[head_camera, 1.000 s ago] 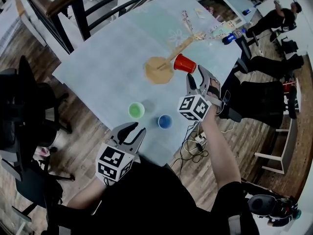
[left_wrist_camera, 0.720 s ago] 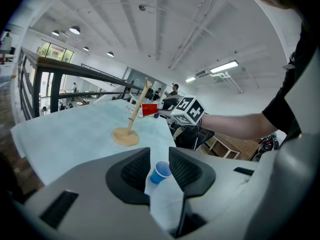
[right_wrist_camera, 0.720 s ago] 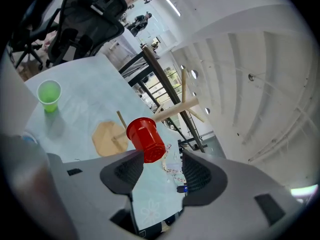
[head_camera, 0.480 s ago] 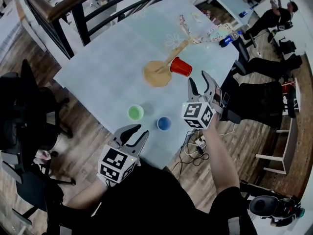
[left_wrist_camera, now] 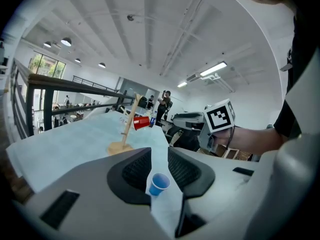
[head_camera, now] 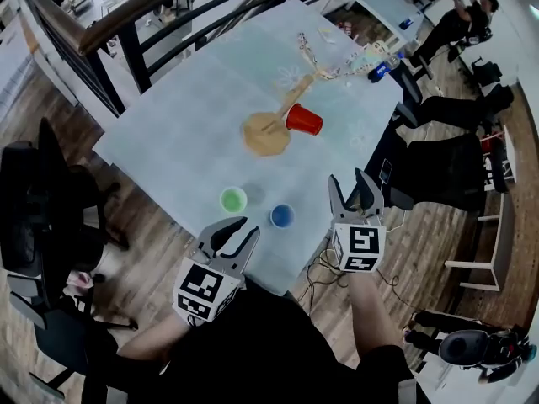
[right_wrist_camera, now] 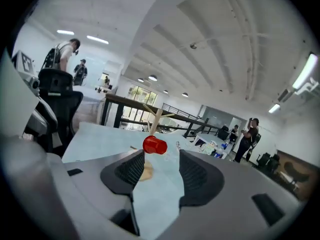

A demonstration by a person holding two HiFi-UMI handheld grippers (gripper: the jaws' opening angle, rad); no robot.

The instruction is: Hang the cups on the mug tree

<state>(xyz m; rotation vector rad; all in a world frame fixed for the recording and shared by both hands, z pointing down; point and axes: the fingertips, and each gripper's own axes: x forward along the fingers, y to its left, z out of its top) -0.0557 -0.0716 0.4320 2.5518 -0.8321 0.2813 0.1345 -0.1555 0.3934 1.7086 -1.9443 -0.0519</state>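
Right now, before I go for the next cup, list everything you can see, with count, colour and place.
table: one, pale blue cover, centre of the head view
mug tree: one, wooden, standing mid-table
red cup: one, red, hanging on the mug tree
green cup: one, green, near the table's near edge
blue cup: one, blue, just right of the green cup
clutter: several small items, mixed colours, table's far end
chairs: several, black, on both sides of the table
railing: one, dark, beyond the table
left gripper: one, grey, jaws apart, empty, near edge
right gripper: one, grey, jaws apart, empty, table's right edge
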